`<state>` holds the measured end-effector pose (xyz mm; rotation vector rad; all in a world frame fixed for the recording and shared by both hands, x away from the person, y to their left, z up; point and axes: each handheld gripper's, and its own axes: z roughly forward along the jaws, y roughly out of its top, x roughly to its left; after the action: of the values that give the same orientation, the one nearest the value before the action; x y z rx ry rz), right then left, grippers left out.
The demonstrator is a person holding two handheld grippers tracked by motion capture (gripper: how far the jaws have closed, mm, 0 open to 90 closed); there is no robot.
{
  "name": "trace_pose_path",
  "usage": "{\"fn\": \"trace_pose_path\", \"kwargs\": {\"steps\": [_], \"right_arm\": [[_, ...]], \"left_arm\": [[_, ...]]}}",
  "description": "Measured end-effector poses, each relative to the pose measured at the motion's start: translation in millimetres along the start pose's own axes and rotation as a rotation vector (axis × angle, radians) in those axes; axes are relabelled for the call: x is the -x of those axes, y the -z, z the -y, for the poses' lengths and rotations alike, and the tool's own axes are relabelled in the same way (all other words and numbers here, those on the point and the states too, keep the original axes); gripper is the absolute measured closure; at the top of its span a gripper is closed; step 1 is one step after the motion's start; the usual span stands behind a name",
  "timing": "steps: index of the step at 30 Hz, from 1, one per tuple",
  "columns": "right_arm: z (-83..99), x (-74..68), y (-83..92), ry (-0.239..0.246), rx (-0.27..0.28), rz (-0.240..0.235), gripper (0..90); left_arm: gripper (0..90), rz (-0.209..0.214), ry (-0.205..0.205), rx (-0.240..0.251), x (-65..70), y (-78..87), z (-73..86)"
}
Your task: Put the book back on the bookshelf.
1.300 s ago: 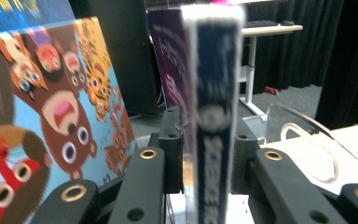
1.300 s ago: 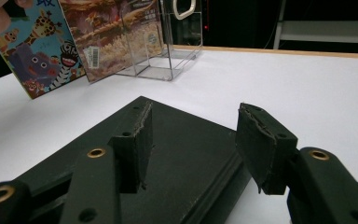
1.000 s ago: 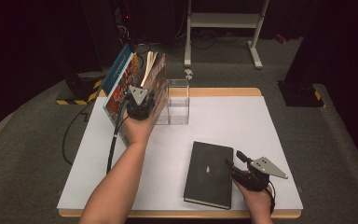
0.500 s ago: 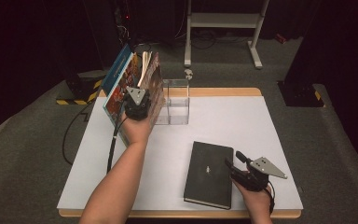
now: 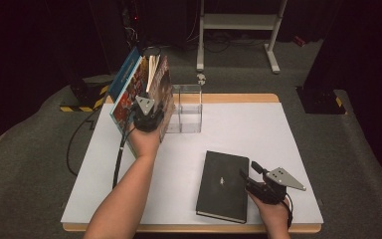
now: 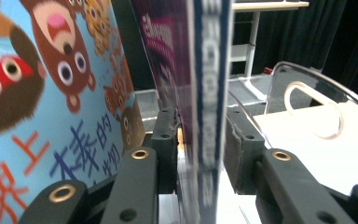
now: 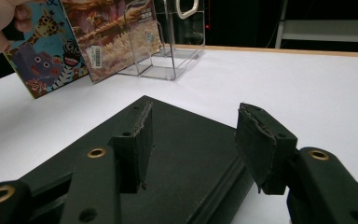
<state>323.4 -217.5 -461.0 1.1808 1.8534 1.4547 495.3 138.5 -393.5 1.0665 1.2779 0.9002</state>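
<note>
Several picture books lean upright at the table's far left, beside a clear acrylic holder (image 5: 186,107) (image 6: 307,93) (image 7: 168,42). My left gripper (image 5: 148,113) (image 6: 200,135) straddles a thin book with a blue spine (image 6: 209,93) (image 5: 163,89). Its jaws have just been opening, and the pads stand slightly off the book between them. A blue bear-print book (image 6: 51,93) (image 5: 127,84) stands to the left. A black book (image 5: 221,186) (image 7: 177,154) lies flat near the front edge. My right gripper (image 5: 246,177) (image 7: 193,135) is open at the book's right edge, one jaw over the cover and one past it.
The white table (image 5: 258,129) has a wooden rim. A black cable (image 5: 119,159) trails from the left gripper along the forearm. A yellow-black striped block (image 5: 79,102) lies on the floor to the left. A white metal frame (image 5: 238,30) stands behind the table.
The left hand and the leaning books have barely shifted. The right gripper and the black book have stayed in place.
</note>
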Motion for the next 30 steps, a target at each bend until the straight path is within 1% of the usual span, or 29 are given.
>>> {"fn": "trace_pose_path", "kwargs": {"steps": [3,6,7,11,16,18,20,23,25,27,30], "right_arm": [[0.2,-0.6,0.3,0.002,-0.001,0.0,45.8],[0.1,-0.7,0.3,0.002,-0.001,-0.001,45.8],[0.0,-0.8,0.0,0.006,0.0,0.0,45.8],[1.6,-0.8,-1.4,0.006,-0.007,0.0,45.8],[0.7,-2.4,-1.7,0.008,-0.006,-0.005,45.8],[1.3,-2.4,-2.6,0.005,-0.009,-0.006,45.8],[1.9,-3.2,-2.8,0.009,-0.012,-0.006,45.8],[1.4,-3.3,-2.4,0.009,-0.01,-0.007,45.8],[0.8,-3.0,-1.3,0.009,-0.004,-0.006,45.8],[1.3,-2.7,-1.5,0.008,-0.005,-0.005,45.8],[1.6,-2.8,-2.8,0.009,-0.011,-0.005,45.8]], "left_arm": [[66.4,0.008,0.013,-0.005,-0.6,4.3,4.8],[66.0,0.011,0.007,-0.014,-1.1,6.6,8.9],[65.7,0.015,0.018,-0.017,-1.9,8.3,12.6],[65.2,0.016,0.022,-0.038,-4.8,13.1,22.2],[66.2,0.021,0.044,-0.052,-6.8,20.9,33.6],[66.5,0.023,0.037,-0.059,-7.6,23.3,37.9],[68.2,0.022,0.048,-0.062,-9.3,24.3,40.1],[70.1,0.017,0.052,-0.065,-10.3,24.0,40.9],[73.8,0.006,0.05,-0.056,-11.1,24.2,40.9],[79.3,-0.003,0.061,-0.044,-11.2,23.1,40.3],[81.8,-0.021,0.059,-0.032,-11.1,22.0,40.6]]}}
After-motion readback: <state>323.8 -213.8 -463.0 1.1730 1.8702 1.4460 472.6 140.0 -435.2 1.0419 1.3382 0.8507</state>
